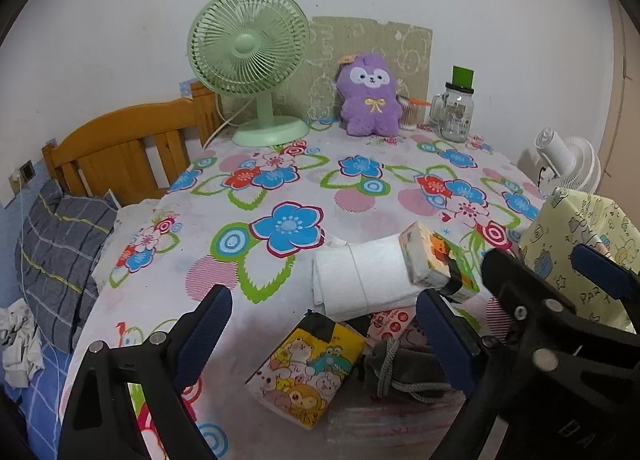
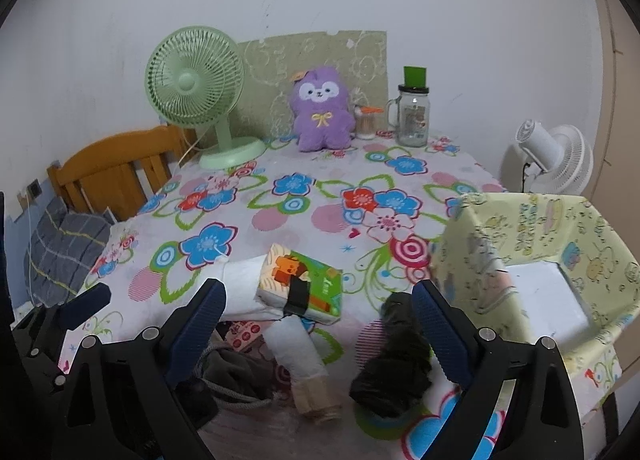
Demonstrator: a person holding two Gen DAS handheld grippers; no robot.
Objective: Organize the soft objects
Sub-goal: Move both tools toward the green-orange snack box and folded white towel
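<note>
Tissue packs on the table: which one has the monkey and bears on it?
The yellow tissue pack lying nearest, between the left gripper fingers. The other pack is green with an orange figure.

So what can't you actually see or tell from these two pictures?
- Box floor: right view, its near wall hides most; left view cuts it off at the edge.
- Grey pouch: both views, partly behind gripper fingers.
- Red-printed packet: mostly under the white roll.
- Jar label: too small to read.
</note>
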